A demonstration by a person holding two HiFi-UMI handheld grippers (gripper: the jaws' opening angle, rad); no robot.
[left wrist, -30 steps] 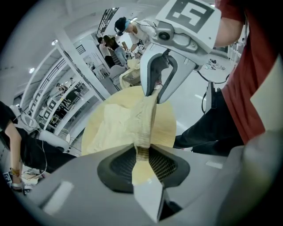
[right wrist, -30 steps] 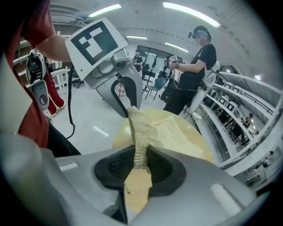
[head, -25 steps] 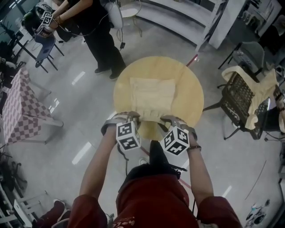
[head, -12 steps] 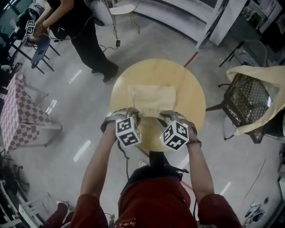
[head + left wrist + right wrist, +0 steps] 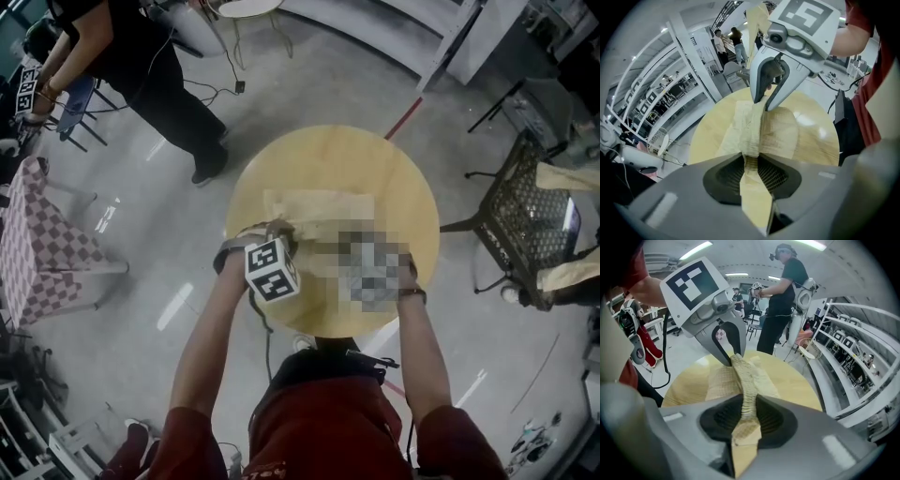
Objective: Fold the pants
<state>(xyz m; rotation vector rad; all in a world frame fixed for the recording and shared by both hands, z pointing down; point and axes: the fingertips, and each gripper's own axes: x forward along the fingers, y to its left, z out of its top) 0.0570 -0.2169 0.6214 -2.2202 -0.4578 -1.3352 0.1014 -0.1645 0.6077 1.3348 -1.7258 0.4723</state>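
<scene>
Cream pants lie partly folded on a round wooden table. Both grippers hold the near edge of the cloth lifted, stretched between them above the tabletop. In the left gripper view my left gripper is shut on a bunched fold of the pants, with the right gripper pinching the same edge opposite. My right gripper is likewise shut on the ribbed edge of the pants. In the head view the left gripper sits at the cloth's near left corner; a mosaic patch hides the right one.
A person in black stands beyond the table at the upper left. A black wire chair draped with cream cloth is at the right, and a checkered table at the left. White shelving runs along one side.
Both grippers have moved forward over the table with the pants' near edge, carrying it toward the far edge. The visible flat part of the pants has grown shorter.
</scene>
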